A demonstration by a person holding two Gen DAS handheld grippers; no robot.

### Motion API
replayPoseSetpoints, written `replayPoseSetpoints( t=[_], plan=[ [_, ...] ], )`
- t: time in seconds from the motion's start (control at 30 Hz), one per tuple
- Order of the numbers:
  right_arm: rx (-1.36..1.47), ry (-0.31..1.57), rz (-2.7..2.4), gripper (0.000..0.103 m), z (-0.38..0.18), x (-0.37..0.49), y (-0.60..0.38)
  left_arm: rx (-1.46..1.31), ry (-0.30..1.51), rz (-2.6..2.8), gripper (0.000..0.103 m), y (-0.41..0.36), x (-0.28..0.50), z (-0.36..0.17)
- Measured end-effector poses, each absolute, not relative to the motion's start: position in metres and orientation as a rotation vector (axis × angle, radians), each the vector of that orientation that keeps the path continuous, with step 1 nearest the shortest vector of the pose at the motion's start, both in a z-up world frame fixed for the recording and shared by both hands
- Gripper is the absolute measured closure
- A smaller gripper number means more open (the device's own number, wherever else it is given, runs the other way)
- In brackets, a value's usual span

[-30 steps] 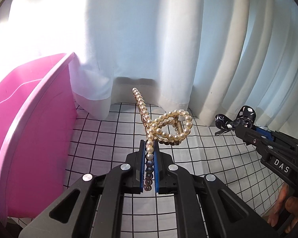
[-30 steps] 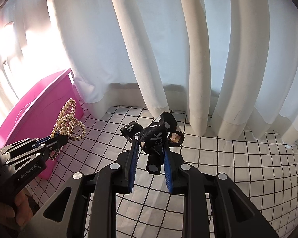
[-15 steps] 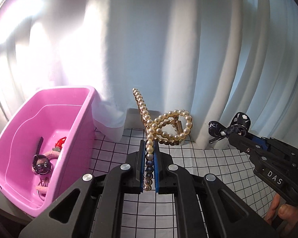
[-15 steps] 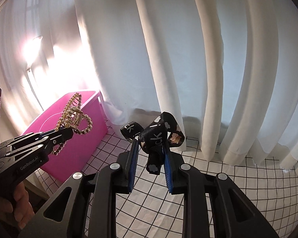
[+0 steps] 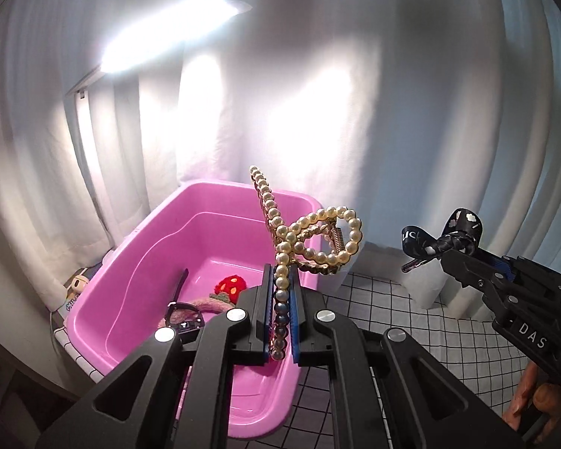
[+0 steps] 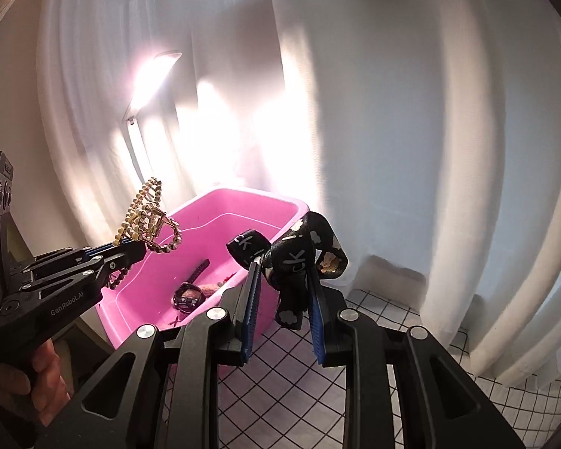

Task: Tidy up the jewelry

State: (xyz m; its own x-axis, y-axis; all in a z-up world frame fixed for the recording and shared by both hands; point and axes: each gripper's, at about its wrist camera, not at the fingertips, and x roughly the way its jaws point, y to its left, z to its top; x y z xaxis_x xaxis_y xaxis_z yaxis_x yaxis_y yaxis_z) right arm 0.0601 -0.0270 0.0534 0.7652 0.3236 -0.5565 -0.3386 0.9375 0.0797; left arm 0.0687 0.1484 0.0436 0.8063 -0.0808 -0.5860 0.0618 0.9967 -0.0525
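My left gripper (image 5: 281, 280) is shut on a pearl hair claw (image 5: 310, 235) and holds it upright over the near right part of the pink bin (image 5: 161, 239). It also shows in the right wrist view (image 6: 131, 250), with the pearl claw (image 6: 149, 220) above the bin (image 6: 220, 232). My right gripper (image 6: 282, 284) is shut on a black printed ribbon bow (image 6: 291, 258), held in the air just right of the bin. The bow (image 5: 441, 239) and right gripper (image 5: 467, 262) show at the right of the left wrist view.
The bin holds a black watch (image 5: 183, 318), a black strap (image 5: 177, 284), a red strawberry clip (image 5: 232, 286) and a pink fuzzy piece (image 5: 209, 303). A white checked cloth (image 5: 411, 321) covers the table. White curtains (image 5: 355, 112) hang close behind. A small toy (image 5: 76, 284) lies left of the bin.
Both grippers have swung left and risen with their loads. The pink bin has come to the middle of both views, and the pearl claw now hangs over it.
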Motion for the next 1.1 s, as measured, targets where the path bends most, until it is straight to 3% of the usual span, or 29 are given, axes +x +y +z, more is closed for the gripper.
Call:
replayPoseSetpoints(
  t=[0.4, 0.83, 0.87, 0.93, 0.97, 1.0, 1.07, 1.1],
  plan=[
    [-0.113, 0.714, 0.492, 0.080, 0.028, 0.127, 0.085, -0.088, 0.747, 0.103, 0.095, 0.229, 0.097, 0.006],
    [-0.142, 0.836, 0.448, 0.079, -0.006, 0.175, 0.112, -0.101, 0.848, 0.147, 0.095, 0.249, 0.128, -0.022],
    [-0.141, 0.839, 0.432, 0.072, -0.006, 0.177, 0.112, -0.101, 0.848, 0.147, 0.095, 0.249, 0.129, -0.022],
    [-0.135, 0.823, 0.402, 0.048, -0.003, 0.178, 0.109, -0.093, 0.837, 0.156, 0.094, 0.248, 0.128, -0.020],
    [-0.132, 0.811, 0.389, 0.037, -0.001, 0.178, 0.107, -0.090, 0.836, 0.161, 0.084, 0.248, 0.129, -0.019],
    [-0.129, 0.805, 0.380, 0.036, 0.000, 0.178, 0.104, -0.090, 0.836, 0.164, 0.062, 0.249, 0.129, -0.018],
    [-0.122, 0.804, 0.370, 0.036, 0.002, 0.179, 0.100, -0.098, 0.819, 0.189, 0.029, 0.252, 0.128, -0.016],
    [-0.118, 0.803, 0.368, 0.036, 0.003, 0.179, 0.097, -0.099, 0.809, 0.198, 0.027, 0.252, 0.127, -0.014]
  ],
)
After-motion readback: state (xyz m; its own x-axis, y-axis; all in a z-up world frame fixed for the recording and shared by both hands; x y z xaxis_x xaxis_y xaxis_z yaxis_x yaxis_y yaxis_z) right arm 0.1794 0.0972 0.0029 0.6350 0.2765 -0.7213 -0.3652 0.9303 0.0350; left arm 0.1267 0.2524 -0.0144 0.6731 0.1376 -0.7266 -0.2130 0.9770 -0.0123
